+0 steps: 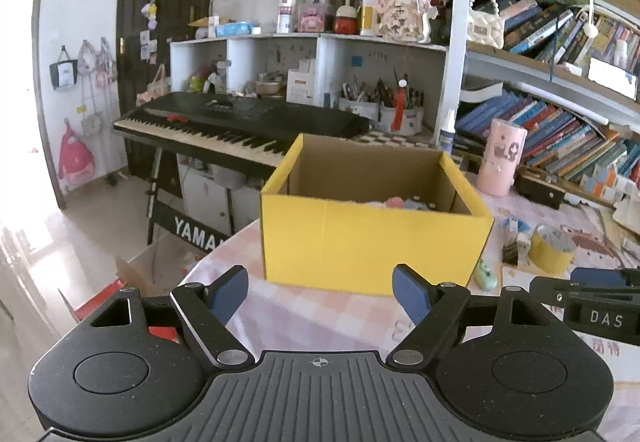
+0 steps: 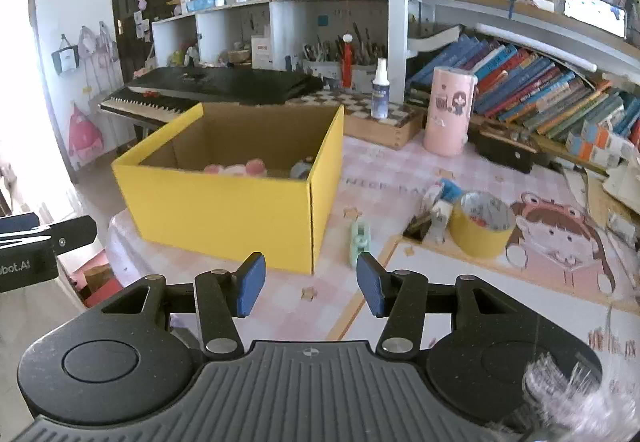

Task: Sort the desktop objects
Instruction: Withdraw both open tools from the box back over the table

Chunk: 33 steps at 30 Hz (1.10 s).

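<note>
At twelve o'clock of the left gripper [image 1: 320, 292] sits the yellow box [image 1: 372, 242]; both it and the right gripper [image 2: 311, 284] are spread, empty.

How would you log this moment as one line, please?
left tool: open, empty | right tool: open, empty | yellow box: holds items | green tape dispenser: on table

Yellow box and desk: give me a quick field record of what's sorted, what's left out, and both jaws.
box: yellow box open-topped, on the checked tablecloth
inside box: pink soft item, more partly hidden
left on desk: green tape dispenser beside the box, yellow tape roll, pink cylinder
left gripper: jaws open, empty
right gripper: jaws open, empty
</note>
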{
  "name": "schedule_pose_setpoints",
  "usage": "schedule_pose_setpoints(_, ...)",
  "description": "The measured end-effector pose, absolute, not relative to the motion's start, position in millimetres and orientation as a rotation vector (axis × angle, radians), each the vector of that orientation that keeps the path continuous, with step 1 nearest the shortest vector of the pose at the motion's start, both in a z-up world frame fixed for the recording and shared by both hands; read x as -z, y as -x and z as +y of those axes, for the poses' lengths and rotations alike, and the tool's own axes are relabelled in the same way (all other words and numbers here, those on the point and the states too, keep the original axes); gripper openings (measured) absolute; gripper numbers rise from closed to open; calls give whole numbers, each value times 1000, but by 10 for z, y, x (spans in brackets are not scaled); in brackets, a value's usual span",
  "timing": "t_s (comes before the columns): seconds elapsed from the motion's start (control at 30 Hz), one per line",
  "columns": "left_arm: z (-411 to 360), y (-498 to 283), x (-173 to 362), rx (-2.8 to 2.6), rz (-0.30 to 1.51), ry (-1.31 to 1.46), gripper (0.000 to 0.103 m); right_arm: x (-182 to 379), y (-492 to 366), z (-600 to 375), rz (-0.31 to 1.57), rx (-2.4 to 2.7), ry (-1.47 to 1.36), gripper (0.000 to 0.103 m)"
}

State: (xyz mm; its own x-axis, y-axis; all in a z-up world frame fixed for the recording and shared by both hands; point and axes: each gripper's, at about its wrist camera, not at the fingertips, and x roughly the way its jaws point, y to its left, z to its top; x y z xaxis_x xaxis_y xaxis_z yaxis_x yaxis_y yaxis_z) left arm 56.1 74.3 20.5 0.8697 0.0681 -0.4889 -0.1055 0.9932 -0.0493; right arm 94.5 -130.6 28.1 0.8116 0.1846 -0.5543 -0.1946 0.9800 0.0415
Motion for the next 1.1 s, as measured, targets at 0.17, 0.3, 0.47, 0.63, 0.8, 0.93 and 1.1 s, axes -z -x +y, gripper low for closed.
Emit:
schedule_pose_setpoints(0.17,734,-430,-160,-82,529,56,81,-207,-726,-1235,605,-196,10,51)
schedule_pose_setpoints(0.3,705,-328,-114,-74,546,37,89,-153,-559,-1160,616,-209,28,53)
schedule_pose_setpoints(0.47,670,-219,-81,-58,558,14,89,-92,-422,-1112,640,-220,34,58)
schedule_pose_setpoints(0.63,653,-141,-51,-53,571,8,93,-62,-336,-1095,656,-222,33,63)
schedule_pose_setpoints(0.8,628,-116,-24,-44,585,13,94,-40,-279,-1119,671,-203,30,67)
schedule_pose_setpoints(0.93,591,-134,-3,-25,596,14,97,-28,-245,-1164,680,-175,30,73)
schedule_pose_setpoints(1.1,496,-165,9,10,600,8,97,-29,-226,-1246,684,-130,34,78)
